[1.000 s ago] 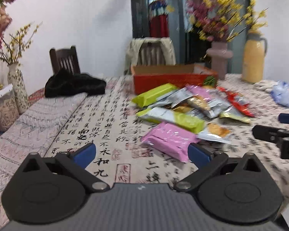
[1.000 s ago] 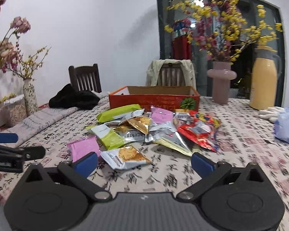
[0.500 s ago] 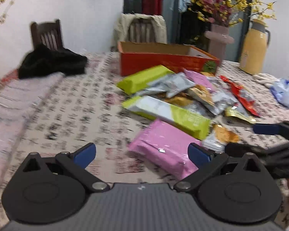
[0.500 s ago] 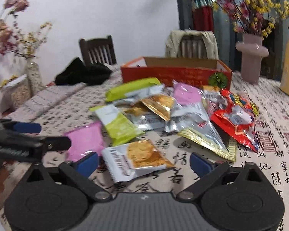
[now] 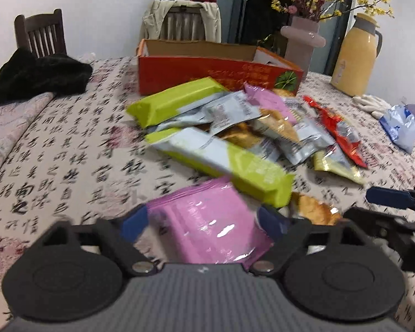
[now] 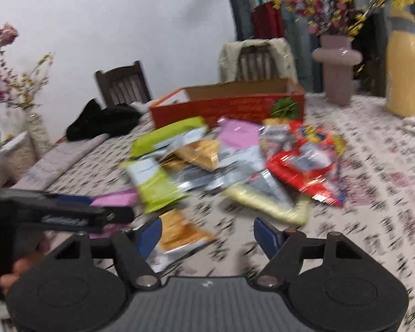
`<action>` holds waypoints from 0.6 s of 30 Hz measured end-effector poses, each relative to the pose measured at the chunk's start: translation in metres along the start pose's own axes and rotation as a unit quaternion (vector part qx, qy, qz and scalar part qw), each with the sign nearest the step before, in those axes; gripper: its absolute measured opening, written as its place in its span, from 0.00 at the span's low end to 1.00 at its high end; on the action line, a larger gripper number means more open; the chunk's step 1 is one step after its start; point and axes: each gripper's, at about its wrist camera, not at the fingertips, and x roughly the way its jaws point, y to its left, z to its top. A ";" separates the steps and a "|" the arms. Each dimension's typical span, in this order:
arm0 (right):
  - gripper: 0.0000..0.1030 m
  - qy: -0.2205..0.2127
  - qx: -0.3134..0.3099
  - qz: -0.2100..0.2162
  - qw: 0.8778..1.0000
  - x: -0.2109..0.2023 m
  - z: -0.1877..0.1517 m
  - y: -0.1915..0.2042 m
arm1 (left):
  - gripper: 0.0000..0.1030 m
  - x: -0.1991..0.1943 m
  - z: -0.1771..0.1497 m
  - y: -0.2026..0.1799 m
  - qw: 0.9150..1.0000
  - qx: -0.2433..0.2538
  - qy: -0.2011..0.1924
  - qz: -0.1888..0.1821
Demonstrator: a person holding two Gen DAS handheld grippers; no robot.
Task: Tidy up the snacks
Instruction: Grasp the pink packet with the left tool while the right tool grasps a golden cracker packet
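Step in hand, as I judge it: first pick from the snack pile. My left gripper (image 5: 202, 221) is released, jaws wide, straddling the pink packet (image 5: 207, 221) at the lower centre of the left wrist view; whether the pads touch the packet I cannot tell through the blur. My right gripper (image 6: 207, 233) is also released, jaws apart, low over the orange-printed cracker packet (image 6: 179, 235) at lower centre of its view.

Next move, I think: settle each gripper lower, clench on the packet, then carry it to the red box (image 5: 207, 69) standing behind the pile in the upper centre.

Pink packet: flat, glossy film, lying on the bench (image 5: 69, 152) cloth, its far edge just beside the green-and-white bar (image 5: 221, 163). Likely slippery and crushable.
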 end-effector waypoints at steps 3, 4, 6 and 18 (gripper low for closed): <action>0.70 0.020 0.019 0.020 0.999 0.005 -0.004 0.008 | 0.78 -0.011 -0.005 0.010 1.000 0.005 -0.002 0.007; 0.70 0.027 0.030 0.027 0.999 0.011 -0.004 0.009 | 0.78 -0.013 -0.006 0.012 1.000 0.007 -0.003 0.011; 0.71 0.037 0.048 0.040 0.997 0.023 -0.002 0.011 | 0.78 -0.016 -0.007 0.015 1.000 0.005 -0.002 0.008; 0.46 0.032 -0.095 -0.027 0.995 0.049 -0.003 0.067 | 0.69 -0.013 -0.007 0.020 1.000 -0.005 -0.010 -0.006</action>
